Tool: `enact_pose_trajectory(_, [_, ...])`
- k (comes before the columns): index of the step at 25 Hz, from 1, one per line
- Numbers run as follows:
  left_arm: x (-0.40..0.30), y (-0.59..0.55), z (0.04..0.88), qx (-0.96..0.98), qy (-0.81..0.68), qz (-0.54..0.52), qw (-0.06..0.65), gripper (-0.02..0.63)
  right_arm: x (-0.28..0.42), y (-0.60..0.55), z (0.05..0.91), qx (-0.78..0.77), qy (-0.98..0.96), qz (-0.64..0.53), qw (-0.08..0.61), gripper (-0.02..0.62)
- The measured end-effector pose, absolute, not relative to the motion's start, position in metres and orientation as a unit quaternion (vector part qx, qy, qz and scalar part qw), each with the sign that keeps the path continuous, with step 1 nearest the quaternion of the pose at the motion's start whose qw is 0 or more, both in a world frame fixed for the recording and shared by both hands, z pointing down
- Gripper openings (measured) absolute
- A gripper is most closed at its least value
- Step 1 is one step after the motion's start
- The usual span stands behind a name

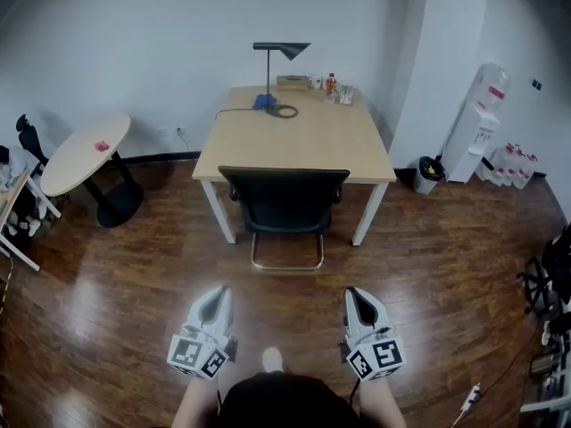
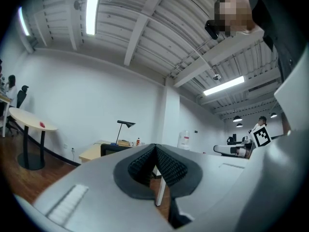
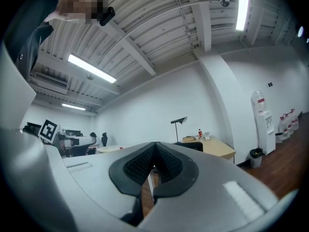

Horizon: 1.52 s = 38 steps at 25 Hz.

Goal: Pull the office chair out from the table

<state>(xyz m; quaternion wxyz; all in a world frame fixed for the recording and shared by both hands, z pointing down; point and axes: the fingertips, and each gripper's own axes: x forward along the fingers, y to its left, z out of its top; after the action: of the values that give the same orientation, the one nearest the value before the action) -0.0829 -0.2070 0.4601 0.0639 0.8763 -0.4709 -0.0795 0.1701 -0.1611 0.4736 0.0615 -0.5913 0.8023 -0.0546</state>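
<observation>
The office chair (image 1: pixel 284 199) looks rigid and moderately heavy, with a framed back that should not flex under a pull. It seems to stand on a chrome sled loop rather than casters, though the head view is too distant to be sure, so I judge it will drag across the wood floor (image 1: pixel 134 275) instead of rolling. The stiff top edge of the backrest is the best hold, one gripper toward each corner. It is black and wide-backed, tucked in at the near side of the table (image 1: pixel 294 141) with its seat under the top. The left gripper (image 1: pixel 216 294) and right gripper (image 1: pixel 357 294) are both closed tight on nothing and well short of the chair.
</observation>
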Motion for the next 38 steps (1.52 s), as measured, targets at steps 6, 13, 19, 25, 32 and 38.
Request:
enact_pose_trajectory(6, [-0.099,-0.257,0.465,0.883,-0.456,-0.088,0.076,0.002,0.141,-0.213,0.475,-0.582,0.812,-0.039,0.028,0.014])
enact_pose_trajectory(13, [-0.107,-0.300,0.482,0.886,-0.448,-0.083,0.088,0.002,0.120,-0.255,0.483,-0.571,0.820,-0.037,0.019,0.014])
enact_pose_trajectory(19, [-0.100,-0.337,0.487,0.887,-0.446,-0.074,0.090,0.002,0.124,-0.288,0.484,-0.562,0.825,-0.046,0.032,0.023])
enact_pose_trajectory(25, [-0.075,-0.384,0.482,0.893,-0.437,-0.077,0.081,0.002,0.142,-0.346,0.489,-0.552,0.832,-0.047,0.024,0.048])
enact_pose_trajectory(32, [-0.060,-0.445,0.467,0.890,-0.445,-0.081,0.057,0.002,0.157,-0.421,0.479,-0.532,0.846,-0.025,0.011,0.075])
enact_pose_trajectory(38, [-0.021,-0.505,0.456,0.908,-0.414,-0.061,0.002,0.002,0.171,-0.476,0.479,-0.502,0.865,0.003,-0.019,0.176])
